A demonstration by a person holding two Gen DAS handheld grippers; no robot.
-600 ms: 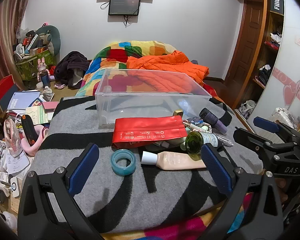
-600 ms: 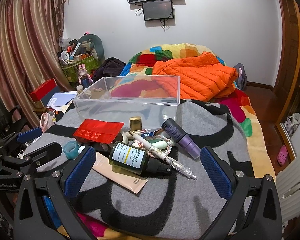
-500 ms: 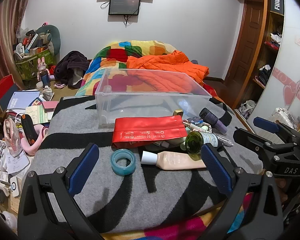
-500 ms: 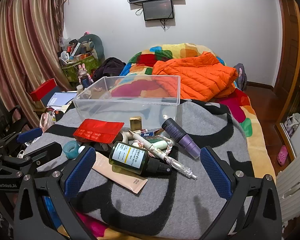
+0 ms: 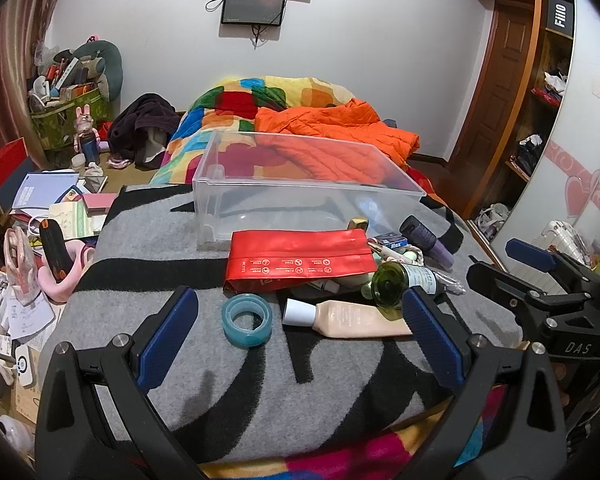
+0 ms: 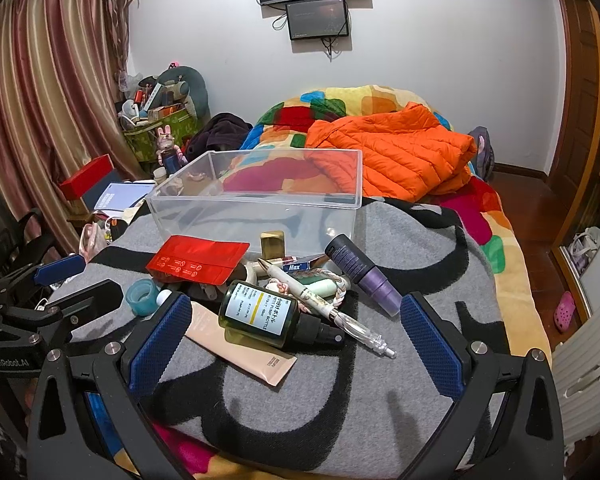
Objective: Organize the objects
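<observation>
Left wrist view: we see the left gripper [image 5: 300, 320] with its blue-padded fingers [image 5: 168, 336] spread wide and holding nothing, low in the frame above a grey and black blanket [image 5: 180, 392]. Between the fingers lie a blue tape roll [image 5: 247, 320] and a beige tube [image 5: 348, 319] with a white cap. Above them, at frame centre, a red pouch [image 5: 300, 259] rests on a pile of small items, just below the clear plastic bin [image 5: 300, 196]. The green bottle [image 5: 400, 282] shows us its round base here. At right of the frame the right gripper [image 5: 540, 276] appears from the side, also spread wide.

Right wrist view: we see the right gripper [image 6: 296, 336] wide apart and empty. This view shows what the other hides: the label of the green bottle [image 6: 262, 314] and its black pump head, the bottle lying across the beige tube [image 6: 240, 348]; a white pen [image 6: 320, 304] slanting toward the lower right; the full length of a purple bottle [image 6: 360, 274] with a dark cap; and a small gold box [image 6: 273, 242] touching the front wall of the clear plastic bin [image 6: 260, 216]. The red pouch [image 6: 198, 260] sits left of centre, the blue tape roll [image 6: 142, 298] at its lower left. The left gripper [image 6: 80, 284] enters at the left edge.
</observation>
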